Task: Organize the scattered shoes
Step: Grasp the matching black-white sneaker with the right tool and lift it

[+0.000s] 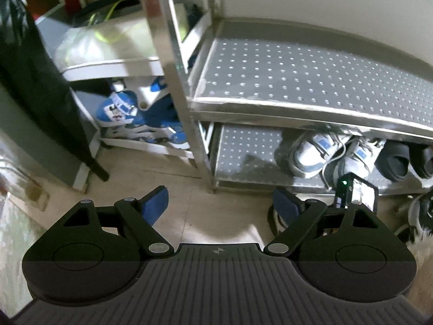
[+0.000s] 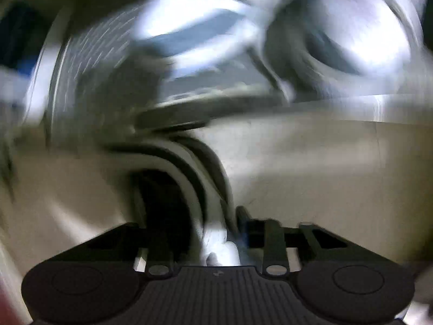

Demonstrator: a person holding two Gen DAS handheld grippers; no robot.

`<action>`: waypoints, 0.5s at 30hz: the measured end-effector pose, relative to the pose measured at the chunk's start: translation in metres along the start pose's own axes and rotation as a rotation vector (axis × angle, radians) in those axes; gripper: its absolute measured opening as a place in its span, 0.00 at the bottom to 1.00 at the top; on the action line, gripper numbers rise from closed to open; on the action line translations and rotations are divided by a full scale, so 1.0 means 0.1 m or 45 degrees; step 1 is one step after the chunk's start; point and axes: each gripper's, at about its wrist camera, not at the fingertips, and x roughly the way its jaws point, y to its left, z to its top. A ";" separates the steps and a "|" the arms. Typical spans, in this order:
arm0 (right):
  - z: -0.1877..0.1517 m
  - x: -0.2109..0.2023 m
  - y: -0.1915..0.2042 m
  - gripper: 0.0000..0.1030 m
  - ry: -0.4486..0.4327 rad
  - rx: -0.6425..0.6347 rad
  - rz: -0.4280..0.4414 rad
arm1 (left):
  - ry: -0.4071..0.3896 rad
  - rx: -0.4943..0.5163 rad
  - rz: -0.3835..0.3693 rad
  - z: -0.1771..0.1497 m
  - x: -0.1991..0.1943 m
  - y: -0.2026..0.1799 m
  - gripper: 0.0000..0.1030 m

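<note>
Closest to the lens in the left wrist view, the left gripper [image 1: 219,205] hangs with its blue pads spread wide over bare pale floor [image 1: 216,214], nothing between them. Above it in the frame stands a steel shoe rack [image 1: 311,81] with perforated shelves; the upper shelf is bare. On the lower shelf, at centre right, a pair of white-and-blue sneakers [image 1: 333,157] sits side by side, with dark slippers [image 1: 395,162] just beside them to the right. At the right edge, on the floor, part of a black-and-white shoe [image 1: 422,211] shows. Left of the rack, under a white shelf, lie blue-and-white skates [image 1: 130,116].

The right wrist view is badly blurred. The right gripper [image 2: 213,243] has its fingers drawn close on the white, dark-trimmed collar of a shoe [image 2: 200,195] at lower centre, seemingly pinching it, over pale floor.
</note>
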 end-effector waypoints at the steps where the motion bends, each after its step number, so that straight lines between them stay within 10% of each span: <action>1: 0.00 0.01 0.00 0.30 0.004 0.009 0.010 | 0.002 -0.003 -0.003 0.00 0.00 0.00 0.87; 10: -0.25 0.01 0.02 0.27 -0.068 0.389 0.122 | 0.013 0.038 -0.020 -0.01 0.00 -0.12 0.87; 13: -0.20 -0.03 0.25 0.38 -0.091 0.060 0.088 | 0.009 0.040 -0.020 0.01 -0.01 -0.17 0.87; 15: -0.17 -0.20 0.27 0.68 -0.083 -0.042 0.061 | 0.000 0.051 -0.019 0.03 -0.03 -0.24 0.87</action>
